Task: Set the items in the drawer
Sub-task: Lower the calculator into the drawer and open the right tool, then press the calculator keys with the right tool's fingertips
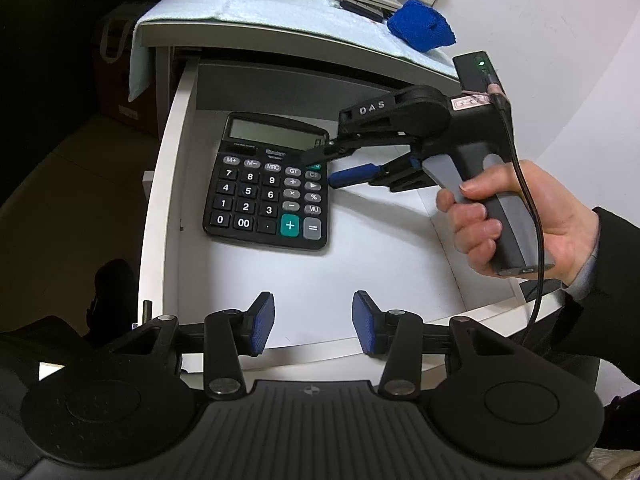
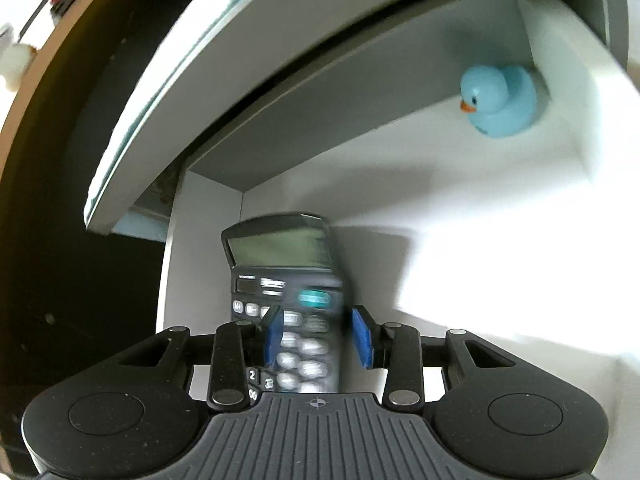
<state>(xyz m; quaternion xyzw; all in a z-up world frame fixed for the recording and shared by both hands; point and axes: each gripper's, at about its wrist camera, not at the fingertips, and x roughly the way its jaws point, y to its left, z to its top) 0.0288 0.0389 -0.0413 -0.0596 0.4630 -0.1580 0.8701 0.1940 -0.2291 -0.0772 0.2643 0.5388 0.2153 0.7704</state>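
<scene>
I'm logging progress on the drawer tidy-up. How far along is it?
Done: the calculator lies flat in the open drawer, and a blue duck sits in its back corner. In hand: nothing; the right hand-held gripper is open at the calculator's edge, the left hand-held gripper empty. Left: the blue cloth on top, possibly.

You see a black calculator (image 1: 267, 184) with white numerals, a teal plus key, a grey equals key and a grey-green display, lying in the white drawer (image 1: 168, 200). Your 2 black grippers carry blue ribbed pads (image 1: 262, 322). The duck (image 2: 498, 100) is pale blue with an orange beak. The cloth (image 1: 420, 26) on top is deep blue.
</scene>
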